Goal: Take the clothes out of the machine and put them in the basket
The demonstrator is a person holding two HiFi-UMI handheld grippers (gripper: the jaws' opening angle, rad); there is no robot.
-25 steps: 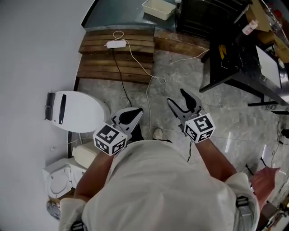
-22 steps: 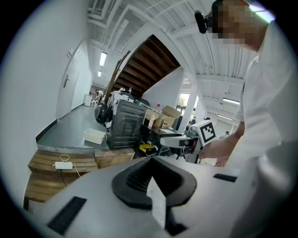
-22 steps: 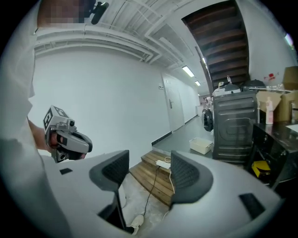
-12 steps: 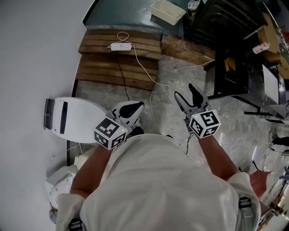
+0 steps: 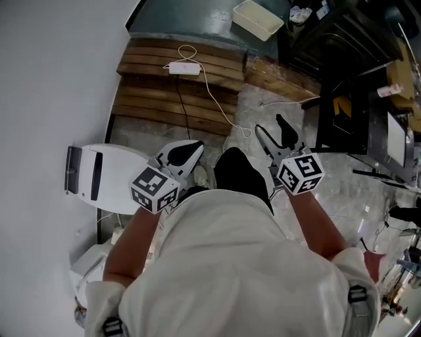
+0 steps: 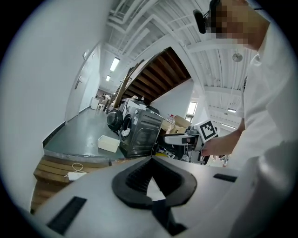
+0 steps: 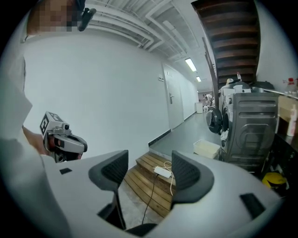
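Two tools were held out side by side above the pale stone floor [image 5: 335, 184], both empty. The left tool [image 5: 189, 151] had its jaws drawn together until the tips met, leaving only a small bare gap behind them. At its 3 o'clock, the right tool [image 5: 276, 133] had its jaws standing partly apart, with nothing between them.

Well ahead, at about 1 o'clock of the tools in the head view, stood the dark machine [image 5: 329, 39]. In the left gripper view the machine [image 6: 142, 132] had its round door swung open, and pale clothes [image 6: 125, 133] showed in the opening, so they were not yet taken out. The white basket [image 5: 258, 18] sat on the grey floor just beside the machine, at its 9 o'clock, and looked empty.

Between the tools and the basket lay wooden steps [image 5: 177, 85], at 11 o'clock of the left tool. A white power strip [image 5: 184, 67] rested on them, with a cable [image 5: 214, 95] trailing off it toward the person. A plain white wall [image 5: 52, 79] ran along the 9 o'clock side.
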